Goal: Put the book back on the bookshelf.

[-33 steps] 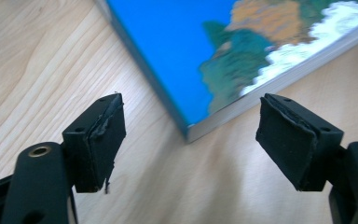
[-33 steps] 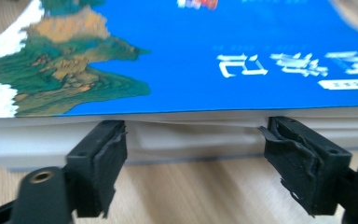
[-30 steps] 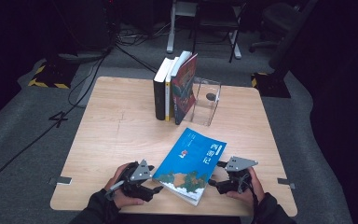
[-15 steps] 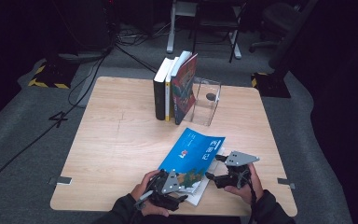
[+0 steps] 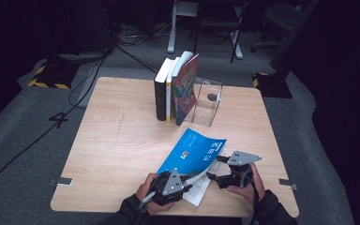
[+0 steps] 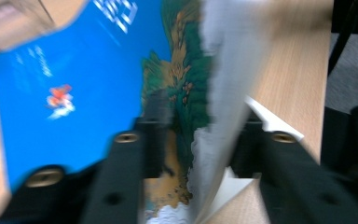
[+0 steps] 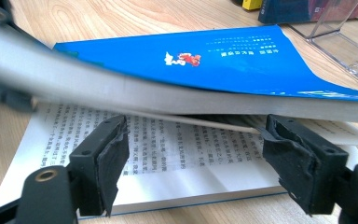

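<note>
Lower centre of the high view: left tool (image 5: 180,180), just closing, is pinching the blue book (image 5: 194,154)'s front pages; right tool (image 5: 218,169), gaping empty, should be pinning the lower pages.

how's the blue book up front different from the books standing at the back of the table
The blue book lies flat and partly open, its cover and top pages lifted by the left gripper; the standing books are upright and closed. It lies alone; they lean together against a clear bookend. Both rest on the table.
</note>
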Motion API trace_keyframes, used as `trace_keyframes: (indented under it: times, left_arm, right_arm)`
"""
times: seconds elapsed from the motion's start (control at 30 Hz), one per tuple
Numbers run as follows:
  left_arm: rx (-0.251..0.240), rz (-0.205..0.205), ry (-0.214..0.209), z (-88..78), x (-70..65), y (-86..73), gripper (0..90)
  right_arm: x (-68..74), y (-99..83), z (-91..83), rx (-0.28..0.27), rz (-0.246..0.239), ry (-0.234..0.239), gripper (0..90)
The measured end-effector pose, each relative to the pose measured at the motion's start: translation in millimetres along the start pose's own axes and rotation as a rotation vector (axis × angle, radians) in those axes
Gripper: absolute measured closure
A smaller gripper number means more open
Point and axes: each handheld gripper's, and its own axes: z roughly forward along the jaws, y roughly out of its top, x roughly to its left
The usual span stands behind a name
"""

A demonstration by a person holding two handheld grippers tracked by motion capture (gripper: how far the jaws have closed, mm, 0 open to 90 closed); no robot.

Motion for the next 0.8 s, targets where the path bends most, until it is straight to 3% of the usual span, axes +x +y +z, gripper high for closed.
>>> trace_keyframes:
  times: [0.1,0.23,0.33,0.47,0.8]
  left_arm:
    - [-0.024,-0.015,-0.012,-4.3,7.7,-0.5,79.0]
    - [-0.01,-0.008,-0.039,-8.4,14.6,-2.1,80.1]
    - [-0.008,-0.007,-0.052,-13.0,20.0,-2.6,80.3]
    - [0.001,-0.012,-0.081,-19.8,29.4,-5.3,80.2]
    - [0.008,-0.033,-0.1,-35.1,42.0,-13.8,78.0]
  right_arm:
    - [-1.3,-1.2,-3.3,-0.004,-0.01,0.009,23.6]
    - [-2.8,1.2,-18.2,-0.072,-0.033,0.024,29.0]
    - [0.1,5.2,-20.9,-0.087,-0.067,0.035,28.6]
    - [4.8,9.9,-11.3,-0.073,-0.129,0.051,23.7]
    - [-3.6,12.7,23.5,0.0,-0.17,0.055,22.3]
